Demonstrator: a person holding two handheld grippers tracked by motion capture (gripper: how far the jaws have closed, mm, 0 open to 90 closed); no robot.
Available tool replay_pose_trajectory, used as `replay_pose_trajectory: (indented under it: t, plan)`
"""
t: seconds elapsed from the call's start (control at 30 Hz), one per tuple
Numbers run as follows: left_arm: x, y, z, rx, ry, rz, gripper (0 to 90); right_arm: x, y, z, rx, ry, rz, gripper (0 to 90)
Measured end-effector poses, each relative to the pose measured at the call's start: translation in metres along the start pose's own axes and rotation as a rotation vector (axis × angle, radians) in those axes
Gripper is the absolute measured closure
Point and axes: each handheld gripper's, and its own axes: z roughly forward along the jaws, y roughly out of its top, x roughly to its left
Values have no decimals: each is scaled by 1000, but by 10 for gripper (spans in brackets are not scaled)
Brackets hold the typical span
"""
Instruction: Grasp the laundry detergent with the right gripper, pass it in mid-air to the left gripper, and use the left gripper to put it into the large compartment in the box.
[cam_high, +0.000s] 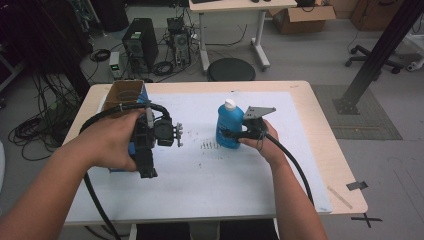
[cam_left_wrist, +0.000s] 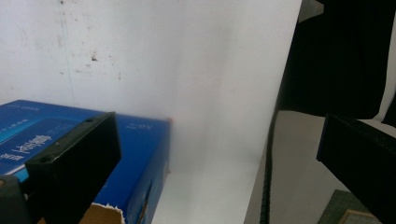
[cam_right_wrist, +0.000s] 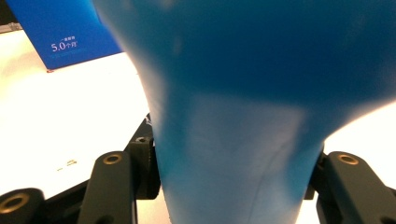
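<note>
The right gripper (cam_high: 239, 134) is clamped on a blue bottle (cam_high: 229, 126) with a white cap, which stands upright on the white sheet (cam_high: 210, 170) covering the table (cam_high: 320, 135), a little right of the middle. In the right gripper view the bottle's narrow waist (cam_right_wrist: 233, 154) sits squeezed between the two black jaws, so the grip looks firm.

The left gripper (cam_high: 147, 150) is on the left side of the table at the blue box (cam_high: 131, 95), whose open cardboard top faces up at the far end. In the left gripper view the jaws stand wide apart: one jaw lies against the top of the blue box (cam_left_wrist: 135, 140), near its torn corner, while the other hangs free over the table edge with nothing between them. It holds nothing.

My reading is that the bottle is meant to go into the box, and the step in hand is the pickup, with the left hand about to steady the box. The next move calls for lifting the bottle straight up, carrying it left and far toward the open top, and lowering it in without tipping. The left gripper would need to close on the box wall or press it down, since the box could slide on the smooth sheet.
</note>
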Motion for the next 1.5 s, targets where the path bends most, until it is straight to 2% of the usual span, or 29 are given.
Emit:
replay_pose_trajectory:
  t: [0.27, 0.37, 0.43, 0.5, 0.53, 0.6, 0.67, 0.73, 0.83, 0.93, 1.07, 1.33, 1.5]
  plan:
    - [-2, 2, -1, -5, 4, 5, 4, 0, 0, 0, -9, -8, -11, 468]
    - [-1, 1, -2, -3, 7, 11, 4, 0, 1, -1, -15, 4, -4, 468]
    - [-1, 0, -3, 1, 8, -3, 4, 1, 5, -4, -33, 16, -5, 467]
    - [1, -1, -5, 0, 16, -24, 4, 4, 15, -12, -49, 36, -23, 466]
    - [1, -1, -5, 0, 16, -24, 4, 4, 15, -12, -49, 36, -23, 466]
    - [2, -1, -9, -1, 27, -16, 4, 7, 33, -24, -43, 47, -52, 465]
    - [1, -1, -12, -11, 27, -19, 4, 8, 37, -27, -41, 50, -61, 465]
    - [1, 1, -17, -25, 34, -16, 4, 11, 53, -42, -44, 80, -78, 464]
    - [1, 3, -23, -29, 36, -6, 4, 18, 65, -54, -39, 107, -114, 462]
    - [-1, 5, -30, -46, 35, 7, 4, 31, 78, -64, -10, 143, -169, 462]
    - [-1, 8, -37, -53, 41, 20, 3, 46, 87, -75, 11, 191, -223, 462]
    - [-2, 17, -43, -50, 38, 31, 3, 76, 92, -83, 9, 280, -281, 461]
    - [-2, 21, -45, -51, 40, 45, 3, 88, 90, -79, 12, 305, -290, 462]
